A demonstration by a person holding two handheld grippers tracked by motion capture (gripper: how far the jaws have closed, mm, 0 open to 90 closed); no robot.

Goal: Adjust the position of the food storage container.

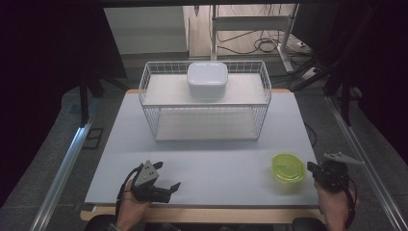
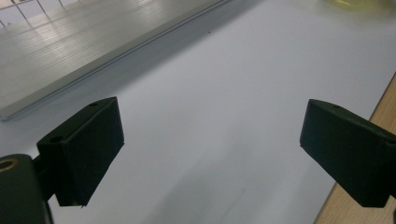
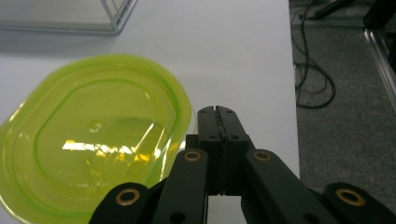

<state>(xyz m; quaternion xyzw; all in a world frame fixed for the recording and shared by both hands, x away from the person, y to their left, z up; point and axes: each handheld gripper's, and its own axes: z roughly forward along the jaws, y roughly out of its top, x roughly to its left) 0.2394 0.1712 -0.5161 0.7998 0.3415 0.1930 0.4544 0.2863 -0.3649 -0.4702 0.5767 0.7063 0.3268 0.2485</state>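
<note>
Resting on the near right part of the table (image 1: pixel 202 159), the green bowl (image 1: pixel 288 167) sat upright and empty, well apart from the wire basket (image 1: pixel 263 91). The right gripper (image 1: pixel 312 168) lay just beside the bowl's right rim; the pictures did not settle whether it touched the rim. In the right gripper view the jaws were pressed together with nothing between them, their tips next to the bowl's edge (image 3: pixel 93 140). The left gripper (image 1: pixel 169 178) lay at the near left of the table, held by the person's left hand (image 1: pixel 130 207), well apart from the bowl. In the left gripper view its jaws stood wide apart over bare table surface (image 2: pixel 224 116). The wire basket stood at the far middle of the table. A white box (image 1: pixel 207 79) sat on the basket's upper shelf, toward the far side.
</note>
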